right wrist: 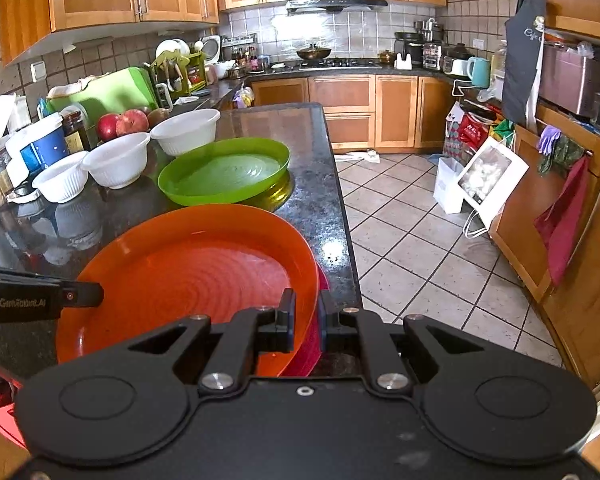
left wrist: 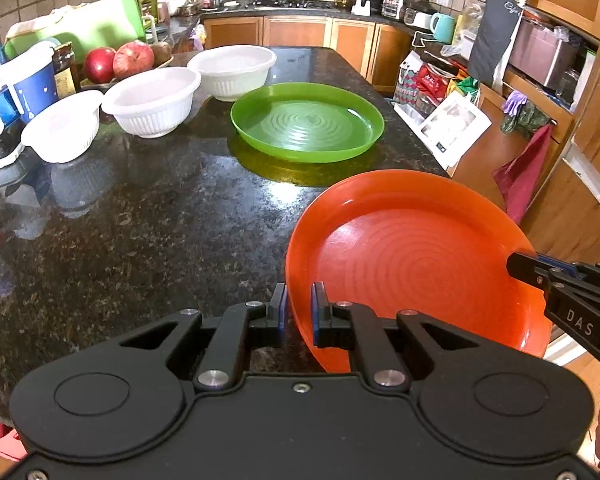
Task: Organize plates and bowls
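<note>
While tilted downward over the counter (left wrist: 140, 240), both grippers' fingers (left wrist: 318, 312) clenched on opposite rims of the orange plate (left wrist: 412, 256).

Bright, even indoor light, both views sharp with no motion blur. Glare patches on the glossy countertop (left wrist: 148, 216) just beside the green plate (left wrist: 306, 124); bowls mirror in it. Heavy fisheye bending at edges; source probably overhead.

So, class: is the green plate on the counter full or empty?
Empty. The green plate shows only its bare ringed base in both wrist views, sitting flat on the counter with nothing on it.
</note>
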`<act>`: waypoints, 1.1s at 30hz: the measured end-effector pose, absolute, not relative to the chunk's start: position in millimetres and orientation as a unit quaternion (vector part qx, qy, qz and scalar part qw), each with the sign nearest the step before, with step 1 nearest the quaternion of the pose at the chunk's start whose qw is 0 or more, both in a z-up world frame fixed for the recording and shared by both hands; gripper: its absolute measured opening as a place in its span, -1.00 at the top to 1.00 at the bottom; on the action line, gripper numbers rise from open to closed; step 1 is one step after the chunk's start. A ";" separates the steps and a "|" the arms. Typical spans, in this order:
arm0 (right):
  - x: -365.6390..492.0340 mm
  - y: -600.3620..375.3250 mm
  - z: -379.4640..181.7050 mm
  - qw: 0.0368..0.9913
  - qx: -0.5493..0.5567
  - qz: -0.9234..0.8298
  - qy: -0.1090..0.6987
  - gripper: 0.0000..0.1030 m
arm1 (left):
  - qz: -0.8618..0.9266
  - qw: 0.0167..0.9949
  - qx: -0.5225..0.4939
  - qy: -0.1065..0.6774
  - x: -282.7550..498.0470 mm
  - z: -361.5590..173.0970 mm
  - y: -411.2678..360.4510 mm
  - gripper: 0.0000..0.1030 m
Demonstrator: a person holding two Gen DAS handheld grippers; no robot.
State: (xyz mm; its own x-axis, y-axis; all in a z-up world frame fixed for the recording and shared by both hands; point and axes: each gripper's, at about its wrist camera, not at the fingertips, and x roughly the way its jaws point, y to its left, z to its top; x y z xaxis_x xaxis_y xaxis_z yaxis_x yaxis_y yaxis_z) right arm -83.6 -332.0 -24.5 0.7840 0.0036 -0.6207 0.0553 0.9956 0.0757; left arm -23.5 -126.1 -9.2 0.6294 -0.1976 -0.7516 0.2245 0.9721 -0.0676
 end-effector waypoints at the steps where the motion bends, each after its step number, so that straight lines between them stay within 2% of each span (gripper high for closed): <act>1: -83.2 -332.5 -24.8 0.943 0.045 -0.012 0.329 0.75 | -0.116 0.902 0.016 0.416 -23.0 -9.7 -126.3 0.71; 5: -81.6 -333.0 -25.3 0.943 0.045 -0.009 0.329 0.73 | -0.111 0.903 0.019 0.414 -22.8 -10.7 -128.0 0.64; 6: -81.9 -334.3 -25.3 0.943 0.047 -0.008 0.330 0.66 | -0.110 0.905 0.021 0.410 -23.5 -10.7 -128.6 0.58; 7: -81.7 -334.4 -25.5 0.943 0.049 -0.013 0.329 0.62 | -0.113 0.906 0.023 0.407 -24.4 -10.5 -129.6 0.47; 10: -84.1 -335.3 -23.8 0.947 0.056 -0.031 0.315 0.36 | -0.120 0.911 0.019 0.394 -27.1 -7.1 -129.4 -0.08; 11: -84.6 -334.8 -23.2 0.948 0.055 -0.034 0.313 0.33 | -0.117 0.915 0.021 0.386 -28.1 -5.6 -129.1 -0.14; 28: -71.7 -303.6 -8.7 0.951 0.058 -0.014 0.304 0.29 | -0.093 0.927 0.010 0.364 -20.2 5.5 -91.8 -0.16; 33: -60.1 -282.5 -1.7 0.952 0.058 -0.010 0.302 0.23 | -0.084 0.929 0.004 0.359 -11.4 11.4 -65.3 -0.23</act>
State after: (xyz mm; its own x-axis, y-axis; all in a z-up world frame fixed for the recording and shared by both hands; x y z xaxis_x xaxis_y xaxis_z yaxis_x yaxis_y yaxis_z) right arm -60.1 -282.5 -1.7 0.8177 0.0158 -0.5754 0.0541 0.9931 0.1041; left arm -11.4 -65.3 11.4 0.7277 -0.1529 -0.6686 0.1590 0.9859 -0.0523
